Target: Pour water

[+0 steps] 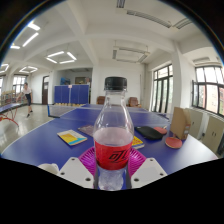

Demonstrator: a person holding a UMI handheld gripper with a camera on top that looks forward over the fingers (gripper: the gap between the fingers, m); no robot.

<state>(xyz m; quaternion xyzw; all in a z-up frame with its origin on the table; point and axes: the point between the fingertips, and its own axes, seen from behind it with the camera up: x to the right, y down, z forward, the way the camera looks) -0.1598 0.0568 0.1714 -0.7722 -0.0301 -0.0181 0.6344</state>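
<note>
The claw (112, 172) grips the bottle (113, 135) between both fingers, upright above the near edge of the blue desk (45, 148) — cap on; I'd keep the squeeze firm and tilt slowly — no receiving cup visible

The base of the bottle (113, 135) is cut off between the fingertips (76, 172) of the gripper (112, 172), and contact between the magenta pads and its sides cannot be confirmed. The red label's print is too small to be read. A stretch of the blue table (40, 148) behind the bottle is hidden. The dark object (149, 132) and the flat yellow item (71, 138) nearer the table's far edge cannot be identified
</note>
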